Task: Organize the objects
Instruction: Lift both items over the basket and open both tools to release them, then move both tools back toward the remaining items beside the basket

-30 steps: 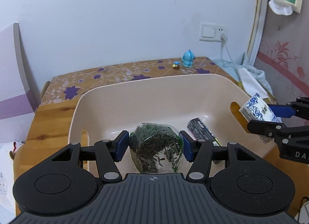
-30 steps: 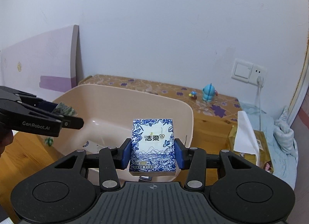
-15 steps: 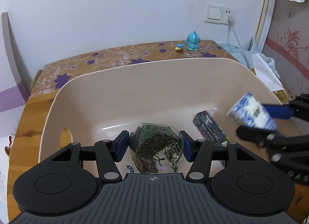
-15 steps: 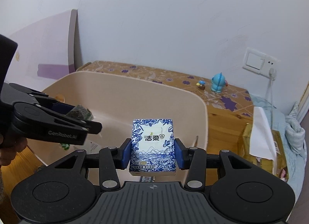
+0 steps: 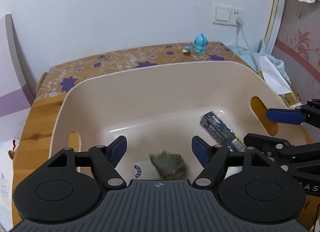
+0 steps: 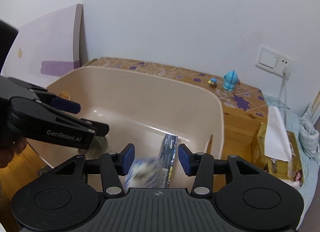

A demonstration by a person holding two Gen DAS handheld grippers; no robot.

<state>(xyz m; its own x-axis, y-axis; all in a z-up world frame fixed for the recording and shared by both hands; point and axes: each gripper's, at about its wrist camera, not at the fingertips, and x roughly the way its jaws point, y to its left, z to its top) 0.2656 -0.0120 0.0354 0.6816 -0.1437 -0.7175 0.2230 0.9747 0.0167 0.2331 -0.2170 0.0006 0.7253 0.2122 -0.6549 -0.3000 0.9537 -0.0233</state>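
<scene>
- Over the beige plastic tub [image 5: 128, 99] on a wooden table [image 5: 34, 120]: left gripper [image 5: 159, 150] with jaws spread wide and empty, right gripper [image 6: 154, 159] likewise parted, nothing clamped.
- Below the left gripper, a green tea packet [image 5: 169, 164], blurred, on or just above the tub floor, beside a white sachet [image 5: 143, 170] with a blue round mark.
- Between the right gripper's fingers, a blue-and-white tissue pack [image 6: 144, 174], smeared by motion, apparently mid-fall, close to a dark printed box [image 5: 219, 131] lying toward the tub's right end.
- Risk: tissue pack landing on the dark box and tipping or sliding against the right wall; grippers close together over the tub, so a careless pull-back could knock one against the other or catch the rim.
- Hard to tell: whether either dropped item has settled; print on both blurred; near tub wall hidden behind the gripper bodies.
- Far edge of table: a small blue figurine [image 5: 199, 43], untouched.
</scene>
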